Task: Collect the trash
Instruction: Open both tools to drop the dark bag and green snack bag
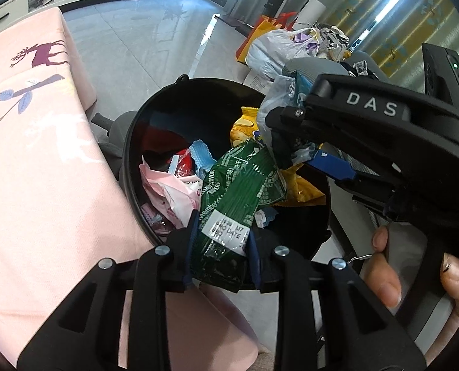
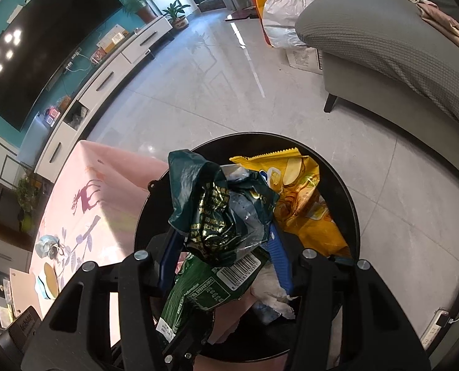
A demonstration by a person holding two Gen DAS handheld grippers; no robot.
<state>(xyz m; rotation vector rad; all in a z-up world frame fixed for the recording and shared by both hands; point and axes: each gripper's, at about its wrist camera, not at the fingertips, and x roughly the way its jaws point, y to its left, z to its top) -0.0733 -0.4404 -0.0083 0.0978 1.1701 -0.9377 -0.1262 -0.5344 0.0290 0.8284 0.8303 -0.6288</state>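
Observation:
A black round trash bin (image 1: 130,154) (image 2: 353,216) stands on the floor beside the pink-clothed table and holds several wrappers, among them a yellow chip bag (image 2: 303,204) (image 1: 245,123) and pink packets (image 1: 170,198). My left gripper (image 1: 220,247) is shut on a green snack wrapper (image 1: 242,185) and holds it over the bin; the wrapper also shows low in the right wrist view (image 2: 195,293). My right gripper (image 2: 223,247) (image 1: 288,142) is shut on a crumpled dark green and clear plastic wrapper (image 2: 217,216) above the bin.
The pink table (image 1: 37,170) (image 2: 105,191) with a deer print lies left of the bin. A grey sofa (image 2: 384,55) stands on the right, with a white plastic bag (image 2: 285,9) and an orange bag (image 1: 260,27) beside it. A TV cabinet (image 2: 112,71) lines the far wall.

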